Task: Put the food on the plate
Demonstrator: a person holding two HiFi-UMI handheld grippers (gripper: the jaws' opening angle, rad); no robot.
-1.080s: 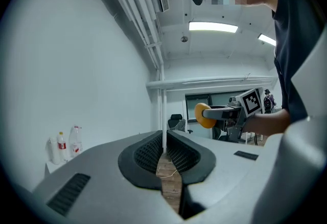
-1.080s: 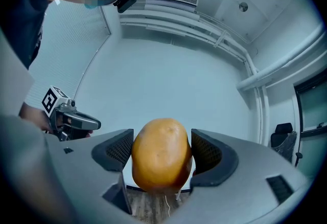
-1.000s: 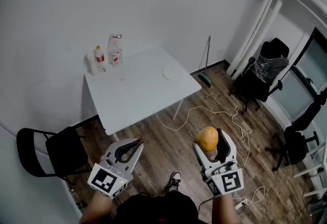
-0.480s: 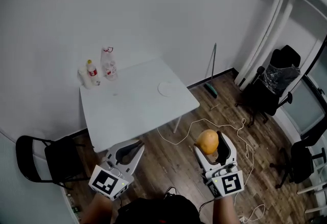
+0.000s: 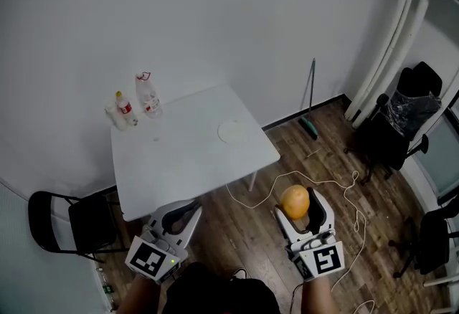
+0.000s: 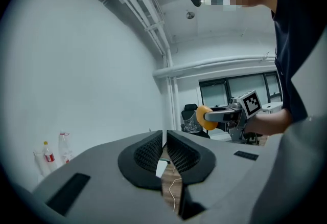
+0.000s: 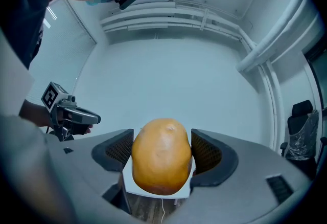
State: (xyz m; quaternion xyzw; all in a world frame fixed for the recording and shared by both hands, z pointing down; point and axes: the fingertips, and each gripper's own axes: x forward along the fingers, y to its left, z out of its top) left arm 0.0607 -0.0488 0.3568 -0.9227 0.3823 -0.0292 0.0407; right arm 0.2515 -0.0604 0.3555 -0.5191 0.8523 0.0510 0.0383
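A round orange-yellow food item (image 5: 295, 201) sits between the jaws of my right gripper (image 5: 300, 211), which is shut on it, held over the wooden floor short of the white table (image 5: 179, 162). In the right gripper view the food (image 7: 161, 155) fills the gap between the two pads. A white plate (image 5: 234, 131) lies near the table's right edge. My left gripper (image 5: 180, 218) hangs at the table's near edge, shut and holding nothing; in the left gripper view its jaws (image 6: 164, 142) meet with only a sliver between them, and the food (image 6: 204, 117) shows to the right.
Two plastic bottles (image 5: 148, 94) and a smaller one (image 5: 124, 110) stand at the table's far left corner. A black folding chair (image 5: 75, 219) is left of the table. A white cable (image 5: 337, 187) trails on the floor, a broom (image 5: 310, 99) leans on the wall, office chairs (image 5: 401, 126) stand at right.
The view has shifted toward the table, which now sits nearer both grippers. The right gripper still holds the food and the left stays shut.
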